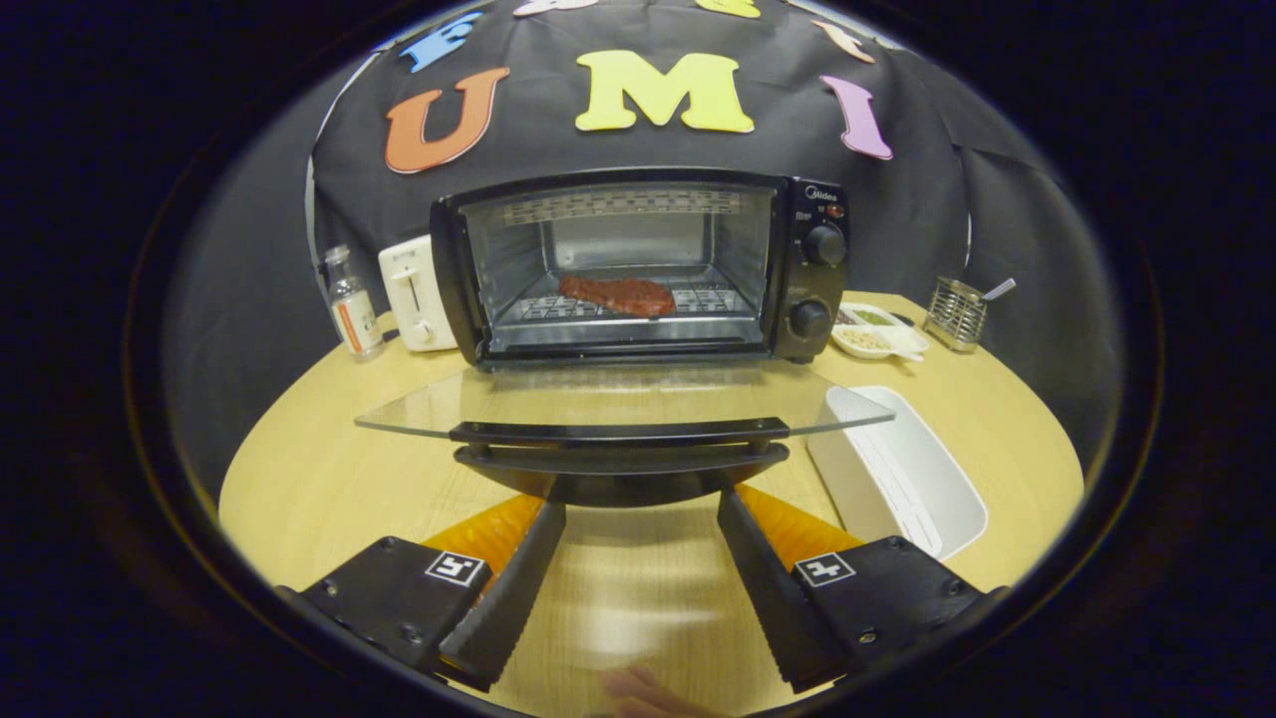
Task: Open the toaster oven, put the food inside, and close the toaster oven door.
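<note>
toaster oven door down; hand-held gripper fingertips hidden beneath handle, spread.

A staged kitchen corner in a recording booth: a round wooden table against black cloth holds a toaster oven, white toaster, bottle and utensil rack.

My fingers are matt black plastic with ribbed inner faces. The table is pale, smooth wood grain. The oven has glossy black casing, a clear glass door, a metal rack. The tray looks smooth white plastic.
</note>
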`<action>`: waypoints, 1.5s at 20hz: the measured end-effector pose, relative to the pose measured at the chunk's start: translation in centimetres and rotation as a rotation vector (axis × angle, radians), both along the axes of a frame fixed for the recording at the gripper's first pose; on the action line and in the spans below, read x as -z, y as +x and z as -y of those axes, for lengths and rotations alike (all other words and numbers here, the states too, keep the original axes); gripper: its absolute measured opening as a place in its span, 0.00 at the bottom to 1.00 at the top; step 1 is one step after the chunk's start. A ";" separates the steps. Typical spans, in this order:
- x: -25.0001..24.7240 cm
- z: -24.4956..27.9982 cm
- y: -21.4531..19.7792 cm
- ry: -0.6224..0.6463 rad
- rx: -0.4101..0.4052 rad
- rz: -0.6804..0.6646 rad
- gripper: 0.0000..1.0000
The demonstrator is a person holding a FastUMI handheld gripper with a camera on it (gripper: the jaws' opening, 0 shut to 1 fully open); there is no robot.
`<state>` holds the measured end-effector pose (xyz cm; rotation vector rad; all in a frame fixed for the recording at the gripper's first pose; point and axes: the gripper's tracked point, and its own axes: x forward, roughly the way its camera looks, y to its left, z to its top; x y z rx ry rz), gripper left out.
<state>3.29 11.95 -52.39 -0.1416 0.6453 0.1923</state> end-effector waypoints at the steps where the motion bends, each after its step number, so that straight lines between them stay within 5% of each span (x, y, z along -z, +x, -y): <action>1: -0.5 0.0 0.3 0.003 0.001 0.012 0.98; 16: -10.1 -2.1 8.7 -0.076 -0.059 0.193 0.99; 20: -17.5 -3.2 10.4 -0.045 -0.074 0.323 0.99; 26: -36.1 -2.2 3.8 0.082 -0.059 0.620 1.00; 30: -43.2 -0.9 -2.8 0.095 -0.083 0.650 1.00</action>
